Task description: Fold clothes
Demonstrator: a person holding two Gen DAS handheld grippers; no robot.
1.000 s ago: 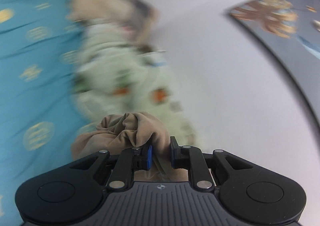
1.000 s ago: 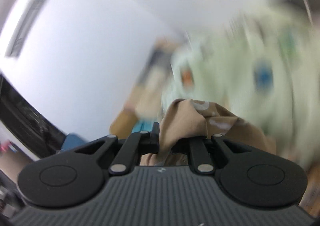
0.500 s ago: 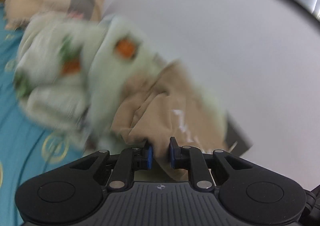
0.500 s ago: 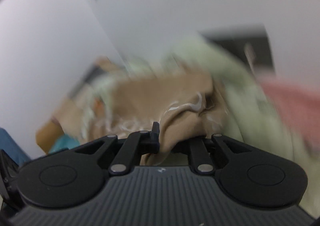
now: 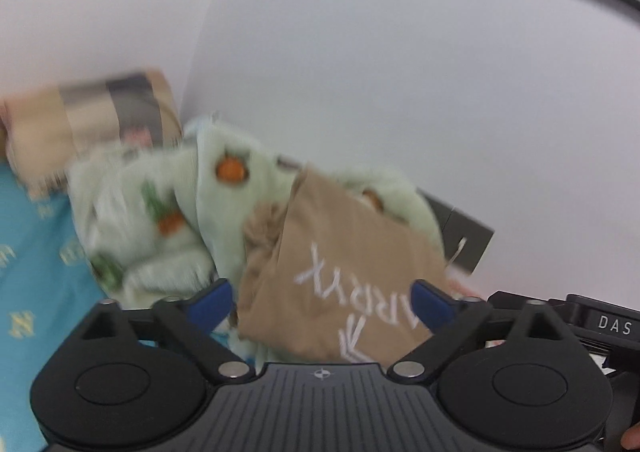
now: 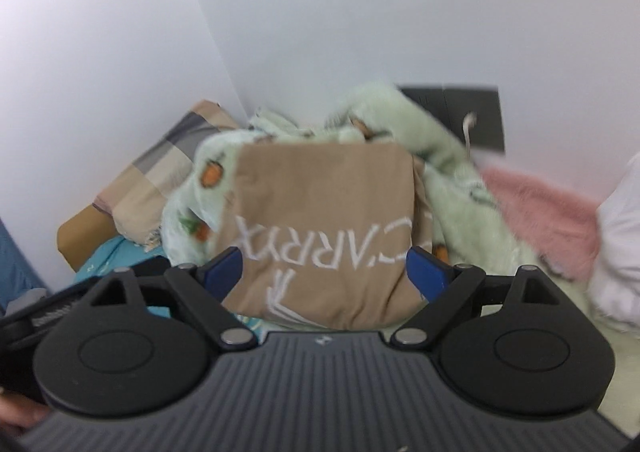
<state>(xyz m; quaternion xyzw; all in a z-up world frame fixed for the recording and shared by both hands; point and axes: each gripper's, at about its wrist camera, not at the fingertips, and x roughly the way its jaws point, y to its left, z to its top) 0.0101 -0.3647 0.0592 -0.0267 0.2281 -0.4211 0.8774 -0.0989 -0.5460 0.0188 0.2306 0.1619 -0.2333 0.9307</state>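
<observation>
**Resting folded on the blanket, both grippers wide**

Lying on a mint-green blanket (image 5: 168,188) with orange prints, the tan garment (image 5: 352,276) is folded into a rough rectangle, its white lettering facing up and reading upside down to the cameras. In the left wrist view, a teal bedsheet (image 5: 36,280) with gold letters fills the left edge, a plaid pillow (image 5: 100,120) sits against the white wall behind the blanket, and the garment lies to the right of centre. The left gripper (image 5: 320,304) stands wide, its blue fingertips (image 5: 212,302) spread to either side of the garment's near edge and gripping nothing; whether they brush the cloth cannot be told. At the far right of that view the other tool's black body shows.

In the right wrist view the pillow is at left, the garment in the centre on the blanket, and a pink fluffy cloth (image 6: 544,212) at right beside something white. The right gripper (image 6: 324,276) is equally wide and holds nothing, the garment's near edge between its fingers.
</observation>
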